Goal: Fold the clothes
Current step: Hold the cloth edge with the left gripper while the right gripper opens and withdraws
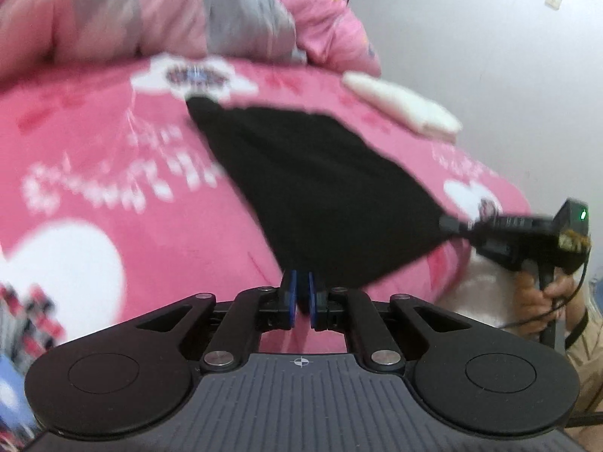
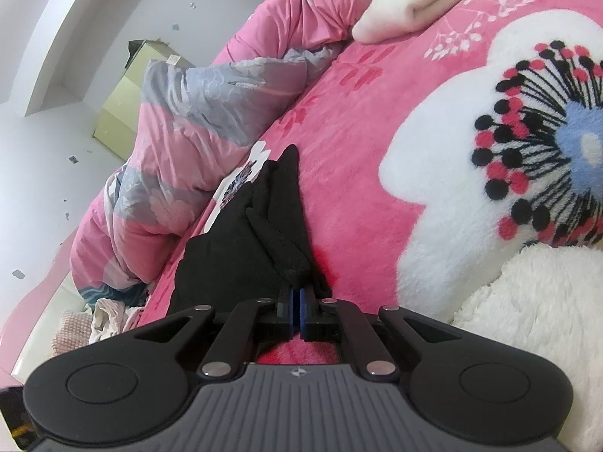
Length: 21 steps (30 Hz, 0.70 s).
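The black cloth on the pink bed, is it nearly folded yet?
Not yet. Done: one white garment already lies folded at the far side of the pink blanket. In hand: the left gripper and the right gripper each pinch a corner of the black cloth, stretching it out. Left: it is still spread wide, so the actual folds remain.

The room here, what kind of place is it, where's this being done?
Most likely a bedroom at home. The black garment is spread on a bed covered by a pink fleece blanket, a bunched pink and grey quilt lies along the edge, and a folded white cloth rests farther back.
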Tool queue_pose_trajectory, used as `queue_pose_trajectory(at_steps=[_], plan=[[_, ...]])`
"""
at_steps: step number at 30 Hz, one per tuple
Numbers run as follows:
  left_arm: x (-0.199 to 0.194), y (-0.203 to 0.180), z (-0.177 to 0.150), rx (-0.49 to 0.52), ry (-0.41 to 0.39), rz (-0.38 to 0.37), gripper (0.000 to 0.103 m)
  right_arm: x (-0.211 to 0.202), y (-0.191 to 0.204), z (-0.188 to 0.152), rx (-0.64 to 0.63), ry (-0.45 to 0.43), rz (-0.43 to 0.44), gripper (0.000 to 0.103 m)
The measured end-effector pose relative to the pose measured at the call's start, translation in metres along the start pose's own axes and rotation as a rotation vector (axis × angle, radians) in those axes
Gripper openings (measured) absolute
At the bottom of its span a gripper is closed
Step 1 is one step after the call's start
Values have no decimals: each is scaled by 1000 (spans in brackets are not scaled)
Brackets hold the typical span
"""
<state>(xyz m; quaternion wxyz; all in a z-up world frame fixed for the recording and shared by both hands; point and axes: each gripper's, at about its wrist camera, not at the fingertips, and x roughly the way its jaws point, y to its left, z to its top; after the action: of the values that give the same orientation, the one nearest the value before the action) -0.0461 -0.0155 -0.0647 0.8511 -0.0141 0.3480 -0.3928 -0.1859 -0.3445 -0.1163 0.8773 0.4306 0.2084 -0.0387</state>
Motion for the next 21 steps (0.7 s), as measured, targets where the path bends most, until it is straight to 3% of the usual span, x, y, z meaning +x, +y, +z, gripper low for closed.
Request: queue_pose_trajectory(at_steps=[4, 8, 11, 14, 16, 21], plan=[[10, 3, 23, 1, -42, -39, 6, -3, -1, 2, 9, 8, 6, 1], [48, -6, 27, 38, 3, -101, 7, -17, -7, 8, 53, 19, 13, 4], [68, -5, 20, 21, 35, -128, 7, -39, -7, 17, 28, -16, -65, 13], [70, 6, 13, -36, 28, -168, 7, -52, 0, 36, -20, -37, -107, 14], [71, 15, 10, -78, 29, -201, 7, -44, 11, 53, -57, -36, -96, 15], [75, 32, 8, -154, 35, -274, 8, 21, 51, 95, -179, 58, -45, 21]])
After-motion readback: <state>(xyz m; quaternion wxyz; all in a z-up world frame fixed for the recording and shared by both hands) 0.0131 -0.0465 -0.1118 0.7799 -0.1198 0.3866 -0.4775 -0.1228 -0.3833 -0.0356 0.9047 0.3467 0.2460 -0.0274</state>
